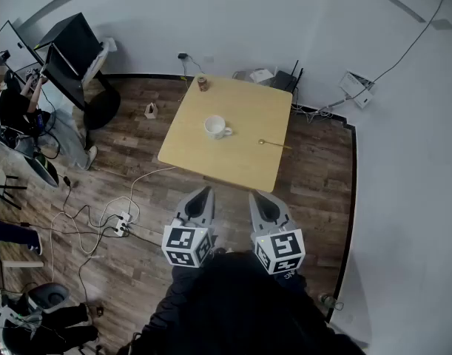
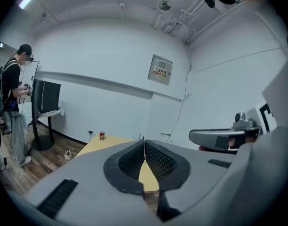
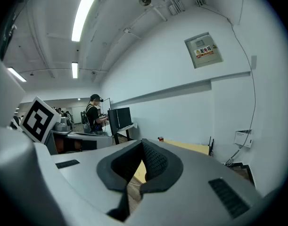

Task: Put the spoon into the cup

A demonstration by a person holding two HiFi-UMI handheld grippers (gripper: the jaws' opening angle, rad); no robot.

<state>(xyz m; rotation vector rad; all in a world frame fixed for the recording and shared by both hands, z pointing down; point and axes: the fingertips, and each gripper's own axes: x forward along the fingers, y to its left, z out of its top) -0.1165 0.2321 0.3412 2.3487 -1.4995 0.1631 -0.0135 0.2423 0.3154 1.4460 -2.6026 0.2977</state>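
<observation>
The left gripper (image 2: 144,142) and right gripper (image 3: 143,145) each block their own camera's sight of the near tabletop. Those two views show neither cup nor spoon, only the far part of the table (image 2: 110,143) and a small can (image 2: 102,135) at its far corner. In the head view, dark clothing (image 1: 233,309) covers the hands holding the grippers. The spoon (image 1: 274,144) is too small to tell bowl from handle. It lies flat near the table's right edge, well apart from the white cup (image 1: 217,127), which stands upright about mid-table. Cables and a power strip (image 1: 120,225) lie on the wood floor to the left, and a bystander (image 1: 11,109) is by the monitors at far left. Both grippers are held side by side short of the table's near edge, pointing toward it and slightly down. Each has its jaws closed together with nothing between them.
</observation>
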